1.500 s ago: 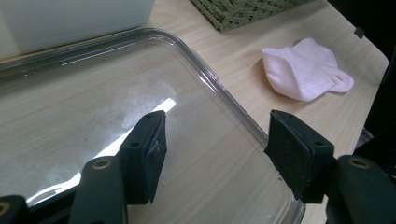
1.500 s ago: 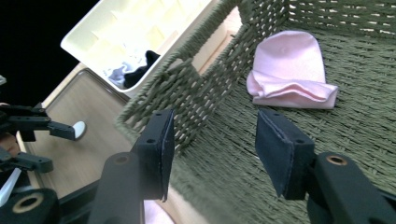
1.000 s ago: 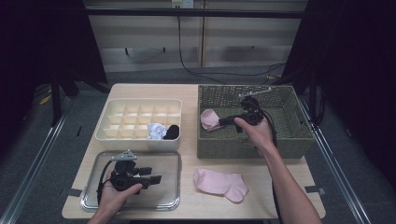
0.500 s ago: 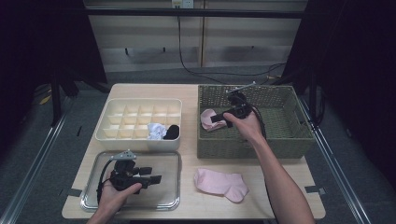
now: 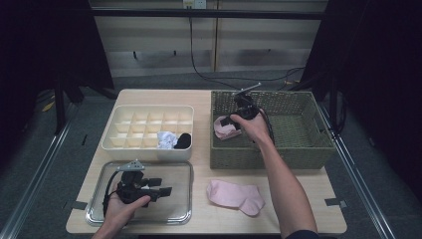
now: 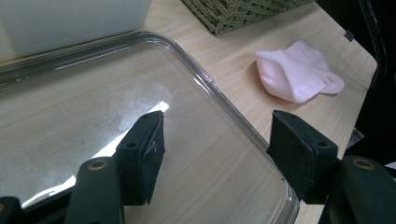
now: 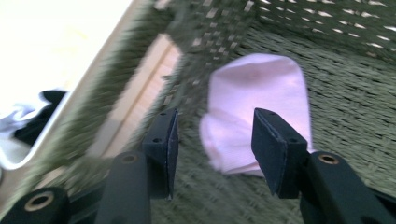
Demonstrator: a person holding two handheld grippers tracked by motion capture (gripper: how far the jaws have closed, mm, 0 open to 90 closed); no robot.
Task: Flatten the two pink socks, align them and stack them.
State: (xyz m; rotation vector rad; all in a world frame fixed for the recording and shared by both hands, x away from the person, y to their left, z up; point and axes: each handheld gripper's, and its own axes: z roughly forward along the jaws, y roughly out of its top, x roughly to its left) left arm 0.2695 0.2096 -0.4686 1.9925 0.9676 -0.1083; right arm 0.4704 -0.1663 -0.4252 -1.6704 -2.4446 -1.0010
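Note:
A pink sock [image 5: 225, 127] [image 7: 254, 109] lies in the left end of the woven basket [image 5: 298, 132]. My right gripper [image 5: 234, 119] [image 7: 212, 135] hovers over the sock's near edge; its jaws have just been closing and stand apart, the pads not pressing on it. A second pink sock [image 5: 235, 195] [image 6: 294, 74] lies flat on the table in front of the basket. My left gripper [image 5: 161, 186] [image 6: 215, 149] rests open over the clear tray [image 5: 184, 211] [image 6: 224, 100], nothing between its jaws.
A cream divided organizer [image 5: 139, 132] stands left of the basket, with a white sock [image 5: 165, 139] and a black sock [image 5: 183, 141] in its front compartments. The basket's wall [image 7: 201, 51] rises close beside my right gripper.
My right gripper moved left inside the basket and lower, onto the pink sock, and its jaws narrowed. The left hand stayed still.

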